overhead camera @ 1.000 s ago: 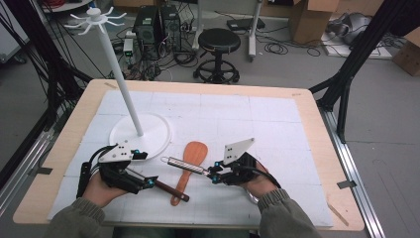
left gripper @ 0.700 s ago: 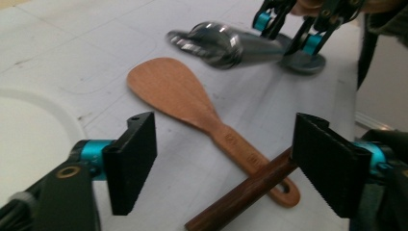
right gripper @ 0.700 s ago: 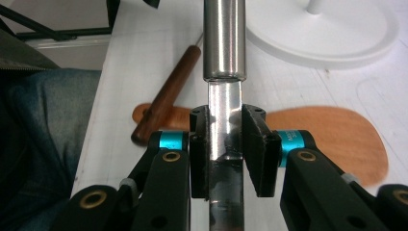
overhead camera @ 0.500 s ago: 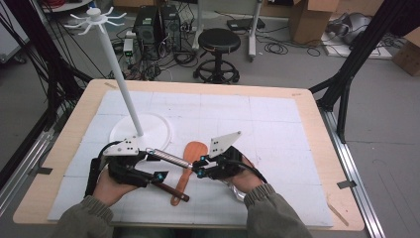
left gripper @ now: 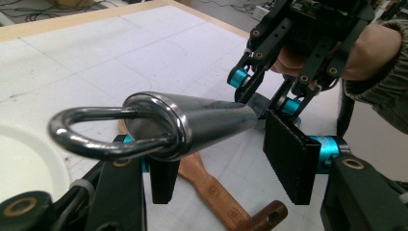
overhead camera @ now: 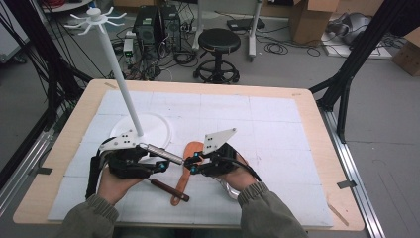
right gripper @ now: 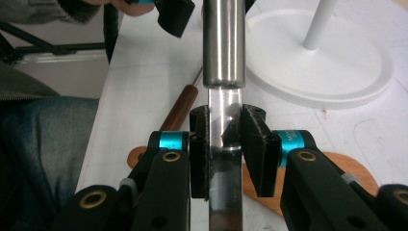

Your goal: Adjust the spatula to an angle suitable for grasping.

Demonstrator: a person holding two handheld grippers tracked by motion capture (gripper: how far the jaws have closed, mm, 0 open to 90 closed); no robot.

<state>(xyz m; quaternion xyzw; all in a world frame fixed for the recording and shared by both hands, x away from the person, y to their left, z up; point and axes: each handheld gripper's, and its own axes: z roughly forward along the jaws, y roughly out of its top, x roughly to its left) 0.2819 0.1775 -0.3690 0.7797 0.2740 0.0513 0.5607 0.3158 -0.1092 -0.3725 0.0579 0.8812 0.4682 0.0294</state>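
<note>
Mid-handover above the wooden spatula [overhead camera: 184, 168]: my right gripper [right gripper: 225, 144] pinches the flat blade of a steel utensil [overhead camera: 159, 153], while my left gripper's [left gripper: 231, 159] jaws, just closing, straddle its handle without pressing. Beyond, the white hanging rack [overhead camera: 124, 82] waits, hooks bare; hanging remains.

left gripper view: steel utensil handle [left gripper: 202, 122] runs across the frame, hanging loop [left gripper: 91, 132] toward the camera, tapering away to a flat neck. left gripper [left gripper: 226, 159] jaws have just been closing with the handle between them; near pad [left gripper: 163, 180] sits at the handle, ribbed far pad [left gripper: 288, 161] stands just clear of it. right gripper [left gripper: 267, 98], in a person's hand [left gripper: 370, 45], clamps the neck. below, on the white mat [left gripper: 96, 53], a wooden spatula [left gripper: 211, 192] and a brown wooden handle end [left gripper: 269, 214]. white base plate [left gripper: 24, 163] at left.
</note>
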